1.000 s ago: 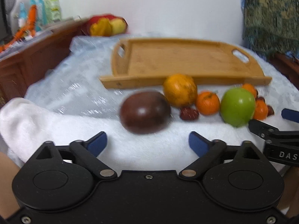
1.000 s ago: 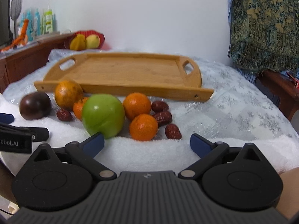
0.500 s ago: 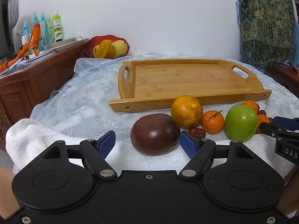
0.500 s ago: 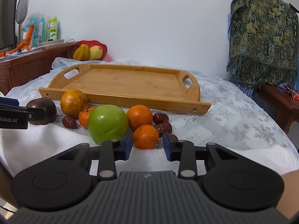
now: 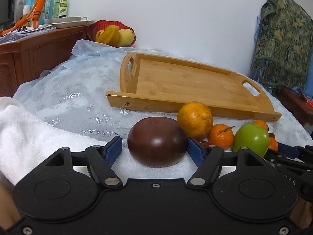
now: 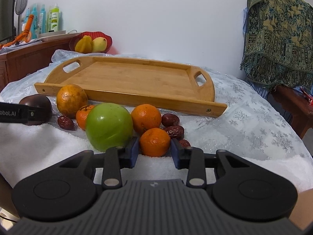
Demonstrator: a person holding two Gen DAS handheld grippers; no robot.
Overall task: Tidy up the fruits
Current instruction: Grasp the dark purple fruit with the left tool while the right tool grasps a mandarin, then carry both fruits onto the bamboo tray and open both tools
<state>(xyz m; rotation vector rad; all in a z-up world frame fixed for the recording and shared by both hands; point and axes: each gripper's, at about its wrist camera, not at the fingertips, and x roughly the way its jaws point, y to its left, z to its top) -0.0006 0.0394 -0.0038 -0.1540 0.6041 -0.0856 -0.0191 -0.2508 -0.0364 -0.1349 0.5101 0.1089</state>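
- The left gripper (image 5: 155, 148) has its blue fingers (image 5: 113, 149) spread either side of a dark purple round fruit (image 5: 157, 141); the right-hand pad looks to be touching the skin, while a thin gap shows at the left one, so I cannot tell whether it is truly clamped.
- That fruit sits on a white towel (image 5: 29, 129) spread over the near edge of the desk.
- At 1 o'clock from it, touching or nearly so, is a large orange (image 5: 195, 119); further right are a small mandarin with a stem (image 5: 221, 136) and a green apple (image 5: 251, 139).
- The right gripper (image 6: 155, 152) brackets the nearest mandarin (image 6: 155, 142), its fingers (image 6: 133, 152) close against both sides; contact looks likely but is not certain.
- In the right wrist view, the green apple is just beside that mandarin at 10 o'clock, another mandarin (image 6: 146, 118) lies behind it at 12, and red dates (image 6: 174, 131) sit at 2 o'clock.
- A bare wooden tray (image 6: 125, 98) with cut-out handles lies across the desk beyond the fruit, on a clear patterned plastic cover (image 6: 244, 117).
- A red bowl of yellow fruit (image 6: 91, 42) stands far back at 11 o'clock.
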